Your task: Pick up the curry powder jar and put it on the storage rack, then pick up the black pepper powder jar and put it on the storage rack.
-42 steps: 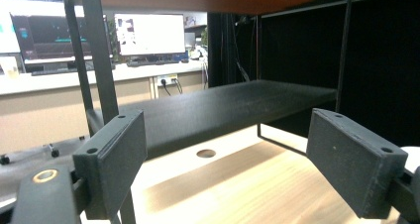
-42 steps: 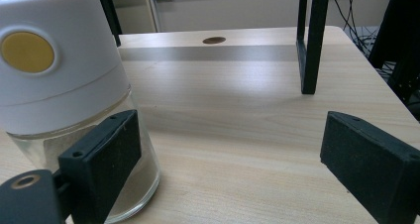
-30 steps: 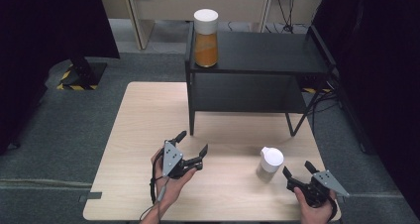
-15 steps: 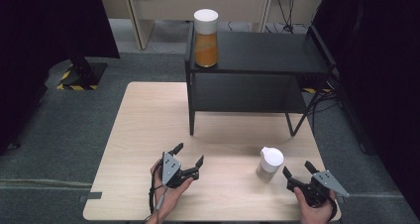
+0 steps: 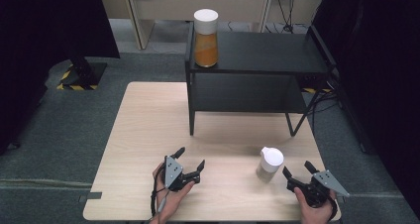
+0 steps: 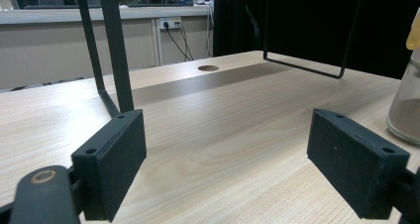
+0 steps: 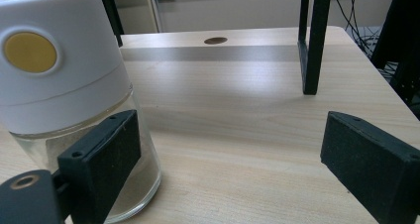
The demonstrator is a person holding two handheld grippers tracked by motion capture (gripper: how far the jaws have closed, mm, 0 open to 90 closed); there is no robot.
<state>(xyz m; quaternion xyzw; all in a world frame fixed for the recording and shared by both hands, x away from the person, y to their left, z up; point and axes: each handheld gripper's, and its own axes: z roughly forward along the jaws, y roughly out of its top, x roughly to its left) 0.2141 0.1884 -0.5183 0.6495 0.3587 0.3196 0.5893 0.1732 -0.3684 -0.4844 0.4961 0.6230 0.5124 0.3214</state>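
High view: left hand-held gripper [image 5: 189,160] has drawn back, jaws spread; right hand-held gripper [image 5: 298,171] unmoved, spread beside jar [image 5: 270,164].

Bare table [image 5: 143,135] ahead of my left gripper [image 5: 189,160], open run to the rack [image 5: 257,53], its front leg [image 5: 191,120] blocking straight ahead, jar [image 5: 271,163] standing just left of my right gripper [image 5: 299,170], clear wood between both grippers

No readable text, label, brand or number appears on anything.
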